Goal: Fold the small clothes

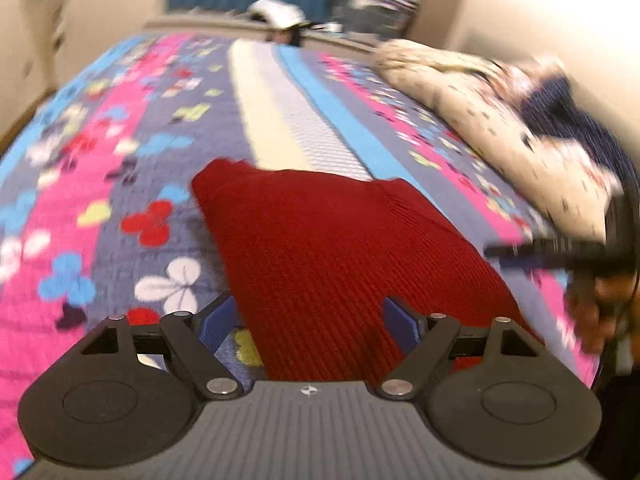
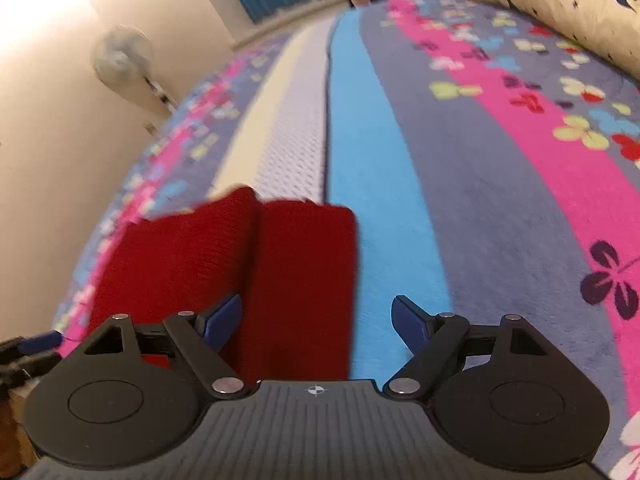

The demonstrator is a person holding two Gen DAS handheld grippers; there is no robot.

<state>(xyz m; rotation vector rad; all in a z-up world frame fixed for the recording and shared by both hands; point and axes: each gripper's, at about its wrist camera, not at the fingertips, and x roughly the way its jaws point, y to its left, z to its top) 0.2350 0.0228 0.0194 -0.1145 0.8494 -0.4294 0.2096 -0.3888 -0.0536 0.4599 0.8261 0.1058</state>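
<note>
A red knit garment [image 1: 320,240] lies folded flat on the flowered bedspread [image 1: 120,160]. My left gripper [image 1: 314,324] is open above its near end, blue fingertips apart on either side of the cloth. In the right wrist view the same red garment [image 2: 248,272] shows two folded layers side by side. My right gripper [image 2: 318,324] is open over its right edge, one fingertip over the red cloth and one over the blue stripe. The right gripper also shows blurred at the right edge of the left wrist view [image 1: 560,254].
A cream patterned pillow or duvet [image 1: 500,120] lies along the right side of the bed, with dark cloth [image 1: 580,120] on it. A white item [image 1: 276,12] and a basket [image 1: 368,4] stand past the far end. A fan [image 2: 124,60] stands by the left wall.
</note>
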